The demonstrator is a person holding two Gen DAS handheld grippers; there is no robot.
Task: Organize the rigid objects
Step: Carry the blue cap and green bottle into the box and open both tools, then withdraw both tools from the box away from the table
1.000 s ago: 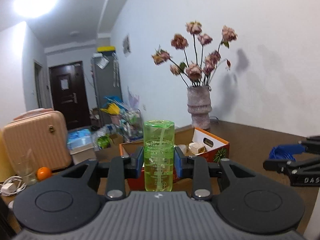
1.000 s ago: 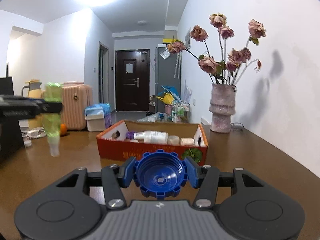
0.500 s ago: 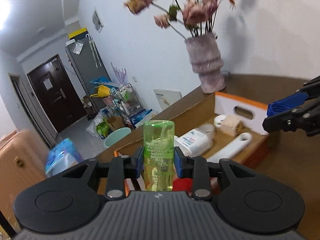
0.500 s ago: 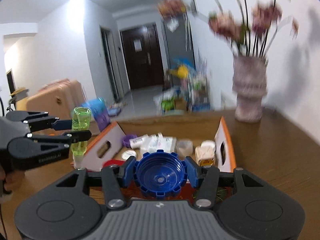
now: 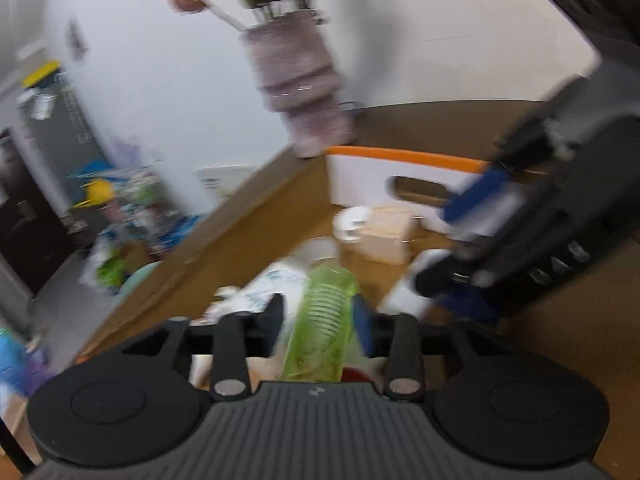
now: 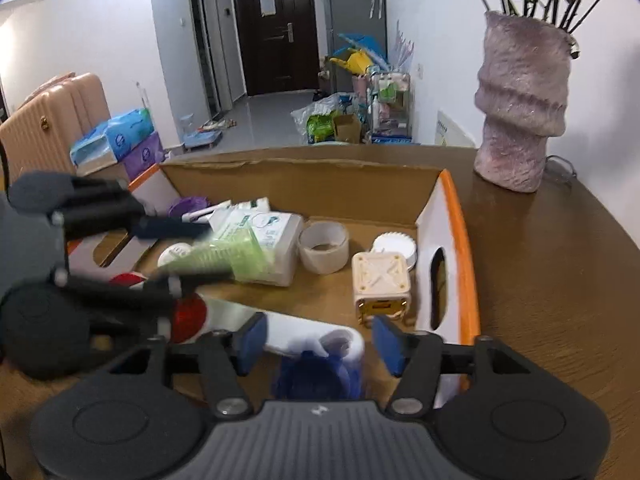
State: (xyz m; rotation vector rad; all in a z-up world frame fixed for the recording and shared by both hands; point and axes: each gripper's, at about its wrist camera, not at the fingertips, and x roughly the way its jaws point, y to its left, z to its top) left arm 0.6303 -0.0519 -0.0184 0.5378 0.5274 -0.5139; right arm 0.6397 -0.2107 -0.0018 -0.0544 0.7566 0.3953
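Brown and glossy, the table [image 6: 560, 248] carries an open cardboard box [image 6: 304, 178] with orange-edged ends, and we judge ourselves at the dropping-in step. Our left gripper [image 5: 318, 316] is opening around the green plastic bottle [image 5: 322, 320], which lies tilted between the jaws above the box; the blur hides whether the pads touch it. Our right gripper [image 6: 318, 340] is opening too, its blue pads clear of the blue cap [image 6: 316, 374], which sits blurred below them over the box's near corner. Next, we think, both jaws need to spread wide enough for each piece to fall free, then lift straight out. Underneath, the box is crowded: a white bottle [image 6: 288, 330] lying flat, a wipes pack [image 6: 264, 240], a tape roll [image 6: 323, 248], a cream cube [image 6: 381, 284]. Both grippers work close together, and the pink vase [image 6: 520, 112] stands just beyond the box.
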